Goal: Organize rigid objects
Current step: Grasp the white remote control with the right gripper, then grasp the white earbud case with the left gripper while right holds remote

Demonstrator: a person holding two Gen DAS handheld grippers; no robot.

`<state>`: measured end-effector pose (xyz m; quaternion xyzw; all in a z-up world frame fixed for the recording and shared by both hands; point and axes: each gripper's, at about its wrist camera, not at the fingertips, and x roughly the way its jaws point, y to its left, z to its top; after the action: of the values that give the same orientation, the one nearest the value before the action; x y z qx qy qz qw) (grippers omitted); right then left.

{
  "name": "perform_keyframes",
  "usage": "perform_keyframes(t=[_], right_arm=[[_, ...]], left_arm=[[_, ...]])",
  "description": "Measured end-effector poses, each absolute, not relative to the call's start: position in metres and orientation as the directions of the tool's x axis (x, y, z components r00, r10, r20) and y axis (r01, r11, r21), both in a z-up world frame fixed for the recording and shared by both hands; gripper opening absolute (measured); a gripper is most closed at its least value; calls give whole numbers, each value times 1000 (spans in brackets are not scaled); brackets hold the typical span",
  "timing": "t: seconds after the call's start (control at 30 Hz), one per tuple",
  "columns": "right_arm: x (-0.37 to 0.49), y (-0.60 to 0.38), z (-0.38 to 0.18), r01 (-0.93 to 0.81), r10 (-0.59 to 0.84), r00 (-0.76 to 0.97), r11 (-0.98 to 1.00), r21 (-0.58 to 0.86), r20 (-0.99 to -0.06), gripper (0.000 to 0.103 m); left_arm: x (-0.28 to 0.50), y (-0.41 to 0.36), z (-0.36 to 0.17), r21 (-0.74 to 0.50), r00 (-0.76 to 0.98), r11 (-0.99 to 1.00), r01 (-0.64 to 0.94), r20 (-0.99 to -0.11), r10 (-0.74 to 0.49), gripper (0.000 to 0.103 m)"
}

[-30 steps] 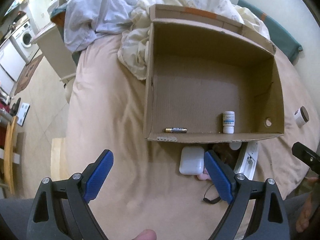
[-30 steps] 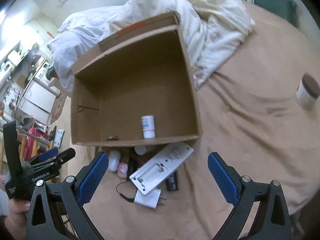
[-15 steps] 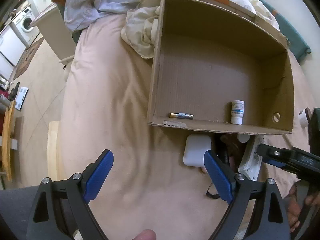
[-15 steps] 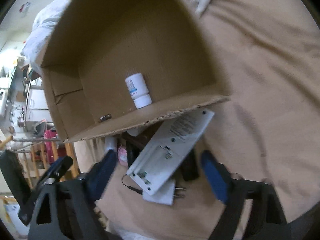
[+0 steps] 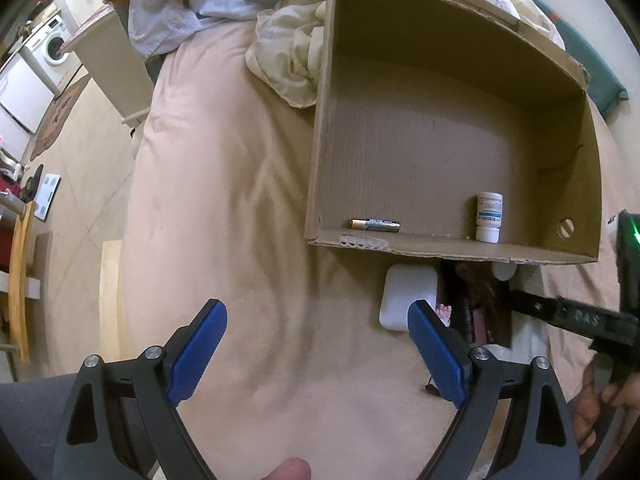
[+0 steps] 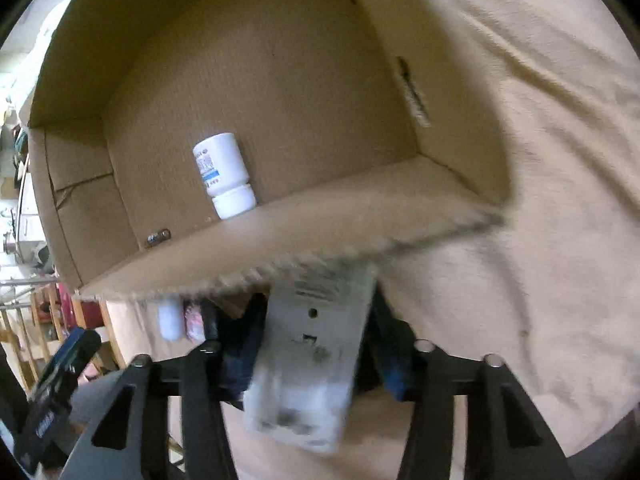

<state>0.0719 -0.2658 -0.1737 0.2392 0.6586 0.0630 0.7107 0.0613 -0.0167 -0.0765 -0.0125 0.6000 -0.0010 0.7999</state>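
R gripper (image 6: 316, 364) has dropped from hovering and now looks clamped on the white remote (image 6: 308, 364) (blurry), so it's next for the box (image 6: 360, 216). L gripper (image 5: 316, 344) apart, idle.

We see a brown cardboard box (image 5: 452, 136), a white bottle (image 5: 489, 217) with blue label, and a beige bedsheet (image 5: 224, 208).

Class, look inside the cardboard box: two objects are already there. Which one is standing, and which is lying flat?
The white pill bottle stands cap-down against the near wall of the cardboard box. The battery, to its left in the left wrist view, lies on its side.
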Motion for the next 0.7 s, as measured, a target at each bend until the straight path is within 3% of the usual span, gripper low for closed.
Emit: perform_keyframes(t=[0.3, 0.53, 0.7], right_arm=[[31, -265, -140, 32, 277, 179, 957, 287, -944, 49], [11, -266, -112, -20, 344, 241, 936, 350, -907, 49], [21, -263, -110, -29, 380, 251, 922, 385, -890, 49]], left_arm=[[67, -18, -89, -29, 227, 999, -20, -974, -24, 91], [79, -14, -101, -41, 201, 998, -45, -979, -32, 89], [90, -37, -111, -48, 191, 998, 44, -980, -55, 87]])
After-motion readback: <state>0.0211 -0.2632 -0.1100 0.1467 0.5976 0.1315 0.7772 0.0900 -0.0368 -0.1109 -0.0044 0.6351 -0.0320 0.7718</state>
